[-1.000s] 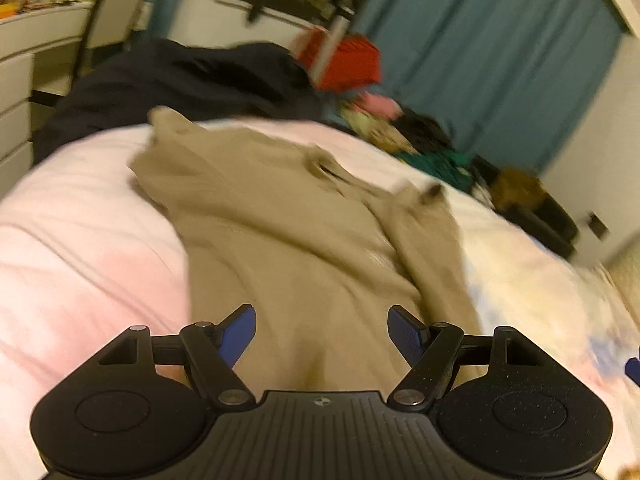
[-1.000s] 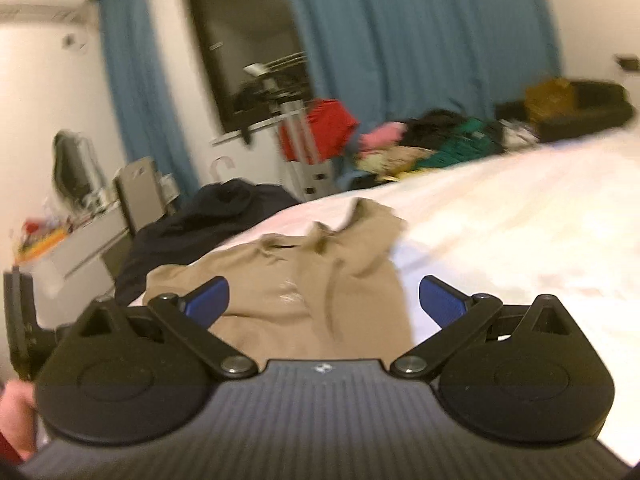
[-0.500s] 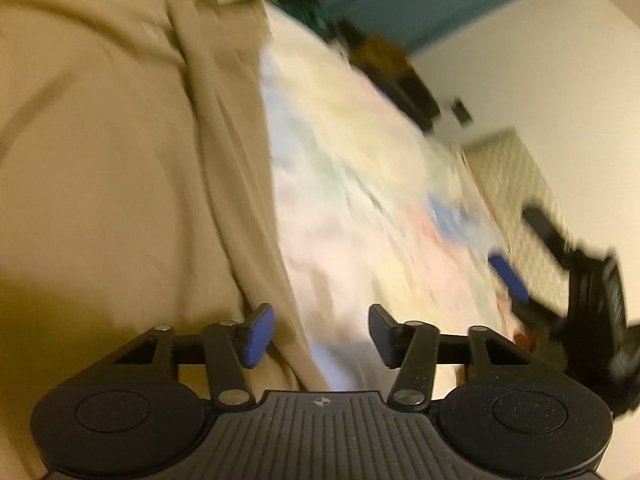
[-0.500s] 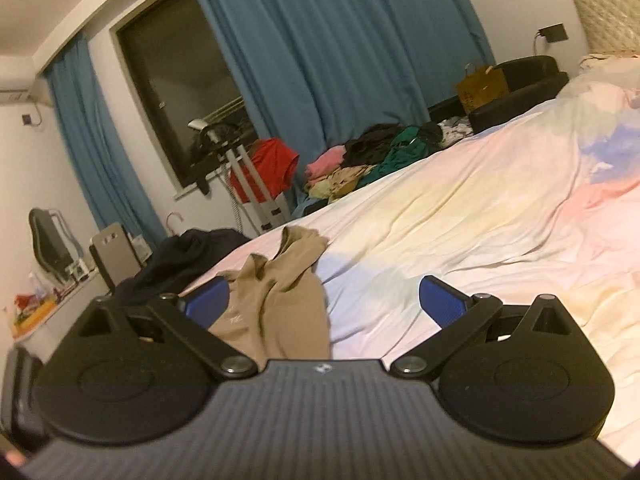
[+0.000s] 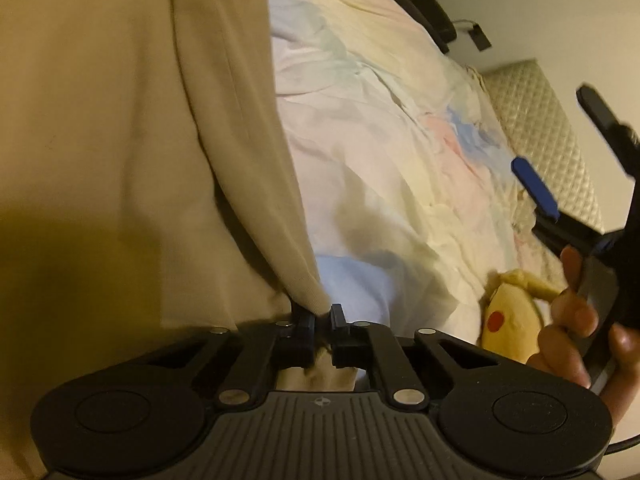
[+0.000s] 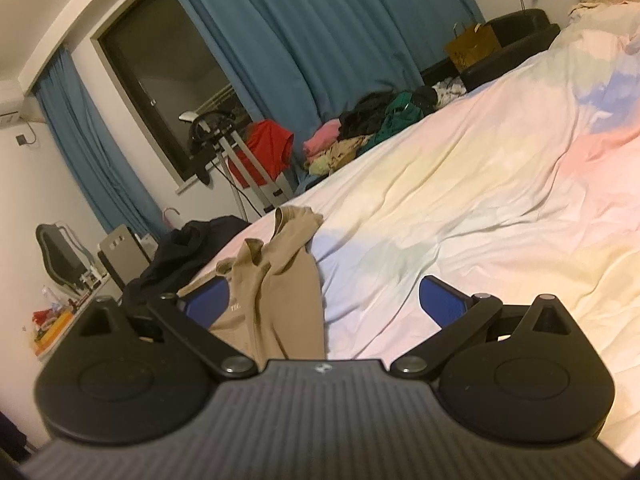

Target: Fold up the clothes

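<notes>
A tan long-sleeved top (image 5: pixel 120 128) lies spread on the bed and fills the left of the left wrist view. My left gripper (image 5: pixel 322 316) is shut on the cuff end of its sleeve (image 5: pixel 308 296). In the right wrist view the same top (image 6: pixel 280 280) lies ahead to the left on the bedsheet. My right gripper (image 6: pixel 324 300) is open and empty, a little above the bed near the top's lower edge. It also shows at the right of the left wrist view (image 5: pixel 536 188), held in a hand.
The pastel bedsheet (image 6: pixel 480 200) stretches right. A yellow plush toy (image 5: pixel 508 320) lies near the hand. A dark garment (image 6: pixel 180 252) lies at the bed's far edge. A clothes pile (image 6: pixel 360 136), drying rack (image 6: pixel 240 160) and blue curtains (image 6: pixel 320 40) stand beyond.
My left gripper has dropped to the top's sleeve and shut on its cuff. My right gripper has swung right and stayed open.
</notes>
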`<action>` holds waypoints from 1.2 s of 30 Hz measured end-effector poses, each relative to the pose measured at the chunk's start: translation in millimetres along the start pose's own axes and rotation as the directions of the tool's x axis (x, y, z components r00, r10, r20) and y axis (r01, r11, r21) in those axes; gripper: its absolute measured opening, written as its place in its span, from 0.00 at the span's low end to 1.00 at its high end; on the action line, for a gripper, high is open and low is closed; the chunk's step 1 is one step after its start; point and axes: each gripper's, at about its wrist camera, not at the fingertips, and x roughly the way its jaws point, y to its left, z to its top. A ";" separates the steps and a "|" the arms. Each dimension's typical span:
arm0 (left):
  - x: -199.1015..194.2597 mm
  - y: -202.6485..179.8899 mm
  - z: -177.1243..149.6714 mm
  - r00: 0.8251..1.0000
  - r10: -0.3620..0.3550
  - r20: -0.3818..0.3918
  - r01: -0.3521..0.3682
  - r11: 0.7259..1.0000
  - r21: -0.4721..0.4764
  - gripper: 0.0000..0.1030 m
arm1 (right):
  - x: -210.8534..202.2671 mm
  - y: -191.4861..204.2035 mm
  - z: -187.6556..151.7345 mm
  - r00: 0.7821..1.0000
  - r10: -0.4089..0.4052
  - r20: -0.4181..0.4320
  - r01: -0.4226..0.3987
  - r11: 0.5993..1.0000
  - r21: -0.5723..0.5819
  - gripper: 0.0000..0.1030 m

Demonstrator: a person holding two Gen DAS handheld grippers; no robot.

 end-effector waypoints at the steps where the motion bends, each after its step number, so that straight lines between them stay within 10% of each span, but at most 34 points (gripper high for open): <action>1: -3.2 -2.1 0.4 1.000 -0.009 0.009 0.009 1.000 0.003 0.06 | 0.1 -0.1 0.0 1.000 -0.001 -0.004 0.001 1.000 -0.001 1.00; 12: -75.5 -6.9 13.6 0.987 -0.155 0.048 0.156 0.988 -0.014 0.06 | 6.7 -3.3 -1.9 0.998 -0.021 -0.057 0.021 1.000 -0.004 1.00; 23: -80.5 31.4 -3.2 0.983 0.181 0.036 -0.177 0.979 -0.106 0.08 | 18.7 1.2 -10.0 0.989 -0.038 -0.144 0.032 0.999 -0.040 1.00; 30: -77.9 32.7 -8.7 0.985 0.170 0.026 -0.166 0.980 -0.111 0.59 | 23.6 5.4 -15.4 0.982 -0.041 -0.183 0.028 0.997 -0.075 1.00; 34: -68.9 37.0 -16.8 0.980 0.198 -0.013 -0.198 0.974 -0.112 0.51 | 26.3 5.9 -17.4 0.978 -0.046 -0.201 0.030 0.996 -0.083 1.00; 36: -74.8 38.6 -19.0 0.978 0.207 -0.013 -0.207 0.973 -0.105 0.23 | 27.2 6.5 -18.4 0.977 -0.048 -0.209 0.031 0.996 -0.087 1.00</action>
